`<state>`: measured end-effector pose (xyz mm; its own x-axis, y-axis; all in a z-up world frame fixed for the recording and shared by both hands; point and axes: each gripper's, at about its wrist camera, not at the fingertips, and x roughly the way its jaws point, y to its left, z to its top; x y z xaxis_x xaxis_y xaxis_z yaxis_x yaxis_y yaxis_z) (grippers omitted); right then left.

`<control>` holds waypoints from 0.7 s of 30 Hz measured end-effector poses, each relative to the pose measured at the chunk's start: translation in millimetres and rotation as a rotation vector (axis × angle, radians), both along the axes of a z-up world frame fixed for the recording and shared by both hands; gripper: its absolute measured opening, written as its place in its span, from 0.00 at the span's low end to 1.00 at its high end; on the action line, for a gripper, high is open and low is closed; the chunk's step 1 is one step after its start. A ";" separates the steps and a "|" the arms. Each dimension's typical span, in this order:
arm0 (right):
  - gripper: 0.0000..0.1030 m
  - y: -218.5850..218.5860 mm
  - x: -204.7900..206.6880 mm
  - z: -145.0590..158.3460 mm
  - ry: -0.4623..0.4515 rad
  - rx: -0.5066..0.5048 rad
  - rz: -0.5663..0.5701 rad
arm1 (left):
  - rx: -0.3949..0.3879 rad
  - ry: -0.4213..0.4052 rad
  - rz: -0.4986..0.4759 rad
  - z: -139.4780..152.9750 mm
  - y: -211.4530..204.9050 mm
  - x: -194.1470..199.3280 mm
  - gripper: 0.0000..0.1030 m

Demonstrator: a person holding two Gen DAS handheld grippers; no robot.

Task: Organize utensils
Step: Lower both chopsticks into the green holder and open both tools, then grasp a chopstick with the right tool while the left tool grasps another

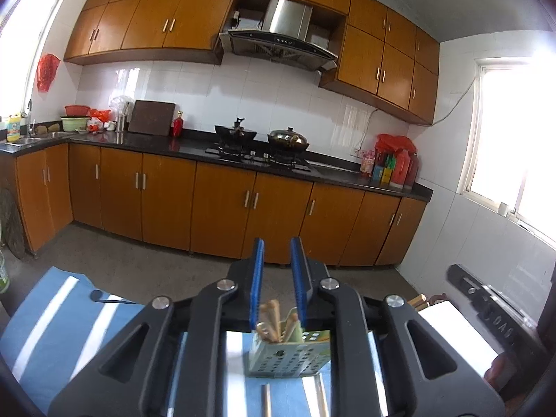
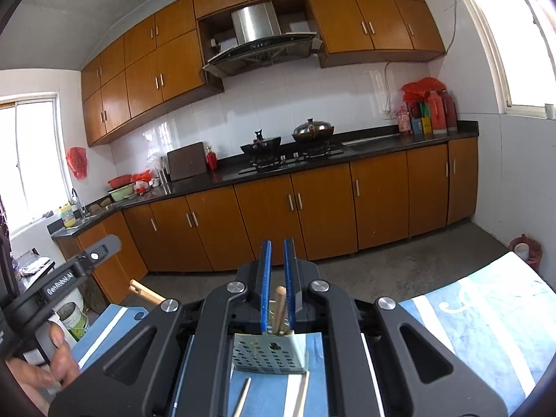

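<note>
A pale green perforated utensil holder (image 1: 288, 358) stands on a blue-and-white striped cloth (image 1: 52, 330), right under both grippers. Several wooden chopsticks (image 1: 271, 319) stand in it. My left gripper (image 1: 278, 243) hangs above the holder, open, with a clear gap between its blue pads and nothing pressed between them. My right gripper (image 2: 277, 243) is shut on a wooden chopstick (image 2: 279, 307), which stands upright between the pads with its lower end in the holder (image 2: 271, 356). Loose chopsticks (image 2: 242, 396) lie on the cloth in front of the holder.
A white slab (image 1: 458, 333) lies at the right of the cloth. Beyond the table's far edge are bare floor and a kitchen counter (image 1: 194, 146) with a stove and pots. A hand (image 2: 59, 354) holds the left gripper's handle. A bucket (image 2: 74, 319) stands on the floor.
</note>
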<state>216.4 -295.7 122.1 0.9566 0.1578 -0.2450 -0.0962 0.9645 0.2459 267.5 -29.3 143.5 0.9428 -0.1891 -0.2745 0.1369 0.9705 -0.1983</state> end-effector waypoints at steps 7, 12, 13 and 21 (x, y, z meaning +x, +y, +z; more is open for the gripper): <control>0.08 -18.8 -29.7 -49.2 0.156 -0.016 -0.022 | 0.051 0.101 0.038 -40.1 33.4 -45.8 0.25; 0.08 -9.5 -35.2 -126.0 0.370 -0.021 0.020 | 0.086 0.253 0.058 -100.0 56.1 -61.5 0.26; 0.08 -3.5 -36.2 -139.2 0.403 -0.022 0.033 | 0.091 0.283 0.059 -111.4 58.9 -62.9 0.26; 0.41 48.5 -38.3 -206.8 0.549 -0.062 0.120 | 0.108 0.428 0.021 -174.2 56.2 -78.2 0.32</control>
<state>178.1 -247.2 -84.7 0.6620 0.2272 -0.7142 -0.0801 0.9689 0.2340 189.3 26.9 -30.7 0.7434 -0.1203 -0.6580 0.0450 0.9905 -0.1302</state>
